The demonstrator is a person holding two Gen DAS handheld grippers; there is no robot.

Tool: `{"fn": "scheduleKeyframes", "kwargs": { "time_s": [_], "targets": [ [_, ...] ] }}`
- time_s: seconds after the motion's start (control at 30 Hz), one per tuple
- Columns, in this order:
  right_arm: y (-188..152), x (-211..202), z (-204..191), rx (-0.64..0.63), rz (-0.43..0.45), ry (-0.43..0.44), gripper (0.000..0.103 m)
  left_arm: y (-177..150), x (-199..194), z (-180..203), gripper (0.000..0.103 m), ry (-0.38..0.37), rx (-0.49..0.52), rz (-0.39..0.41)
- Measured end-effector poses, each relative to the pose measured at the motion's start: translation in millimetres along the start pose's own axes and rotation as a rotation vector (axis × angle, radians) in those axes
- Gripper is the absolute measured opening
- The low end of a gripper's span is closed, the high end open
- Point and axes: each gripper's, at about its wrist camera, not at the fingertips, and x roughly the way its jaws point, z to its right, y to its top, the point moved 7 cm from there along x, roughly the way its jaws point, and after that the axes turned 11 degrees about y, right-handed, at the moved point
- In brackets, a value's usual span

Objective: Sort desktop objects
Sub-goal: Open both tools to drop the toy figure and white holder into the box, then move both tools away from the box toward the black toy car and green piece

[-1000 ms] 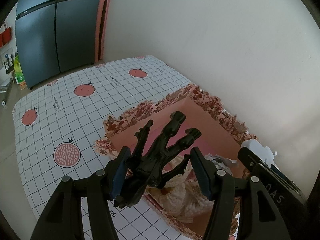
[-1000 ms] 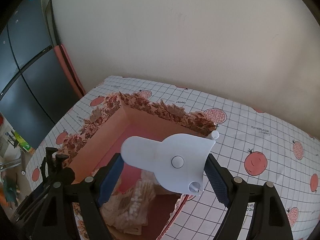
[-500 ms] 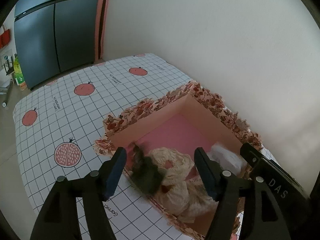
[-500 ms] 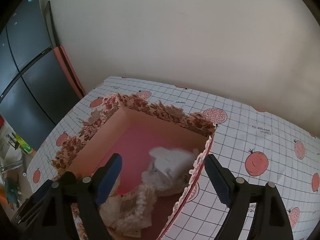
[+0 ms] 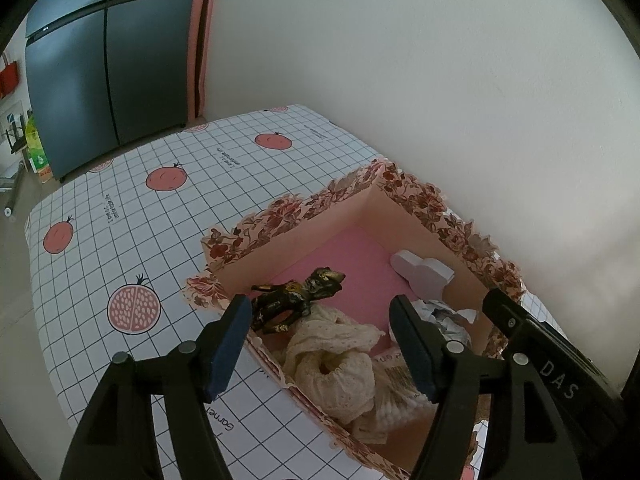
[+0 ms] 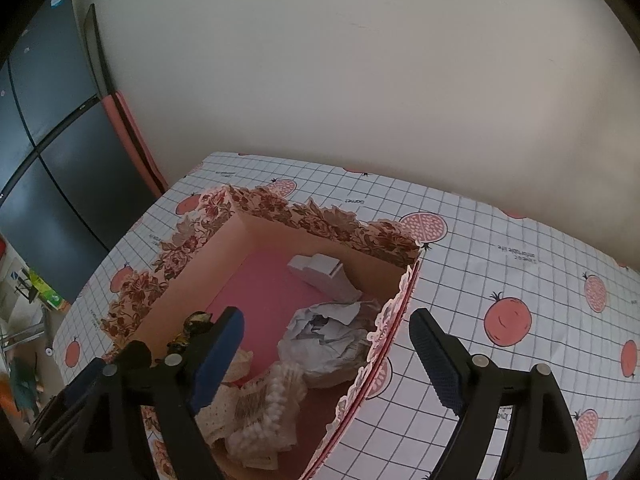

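Both grippers hang above the floral box (image 5: 344, 196), angled down toward its interior. The left gripper (image 5: 320, 340) has its jaws spread wide with nothing between the blue pads (image 5: 226, 344); it sits over the near corner of the box. The right gripper (image 6: 326, 356) is likewise wide and empty, straddling the scalloped right wall of the box, one finger over the inside and the other over the worktop (image 6: 500, 264). In the left wrist view the black body of the right gripper shows at the right edge.

The box is open-topped, with a pink floor, plain peach inner walls and a flared rim printed with dark red flowers. It stands on the worktop, which is covered by a white grid-pattern cloth with pomegranate motifs, close to a pale wall.

Contents: a black figurine with gold flecks (image 5: 298, 298) lies on its side near the left wall; a white plastic piece (image 6: 320, 270) rests in the far right corner; crumpled white paper (image 6: 326, 336) lies beside the right wall; cream lace fabric (image 5: 340, 360) is bunched at the near end, touching the figurine. A dark refrigerator (image 5: 108, 68) stands beyond the worktop.
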Motion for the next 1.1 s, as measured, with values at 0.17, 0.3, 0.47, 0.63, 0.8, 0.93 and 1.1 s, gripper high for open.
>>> {"fn": "scheduleKeyframes", "kwargs": {
  "time_s": [0.17, 0.3, 0.47, 0.63, 0.8, 0.93, 1.1],
  "targets": [
    [0.7, -4.3, 2.0, 0.013, 0.008, -0.01, 0.087, 0.5, -2.8, 1.5, 0.072, -0.001, 0.01, 0.001],
    [2.2, -8.8, 3.5, 0.02, 0.016, -0.022, 0.087, 1.7, -7.0, 3.1, 0.072, -0.004, 0.017, 0.006],
    [4.2, -21.4, 6.5, 0.029, 0.03, -0.036, 0.087, 3.6, -13.8, 6.9, 0.072, -0.014, 0.032, 0.016],
    [2.6, -35.0, 12.4, 0.048, 0.043, -0.058, 0.087, 1.7, -23.1, 12.6, 0.072, -0.013, 0.058, 0.028],
    [-4.4, -52.3, 24.7, 0.081, 0.049, -0.079, 0.087, -5.0, -30.9, 22.0, 0.072, -0.033, 0.087, 0.02],
    [-12.3, -69.7, 39.6, 0.122, 0.061, -0.11, 0.087, -10.7, -39.1, 34.3, 0.072, -0.048, 0.132, 0.02],
    [-22.2, -89.4, 61.3, 0.19, 0.072, -0.147, 0.087, -18.6, -50.4, 53.0, 0.072, -0.076, 0.194, 0.023]
  ]
}}
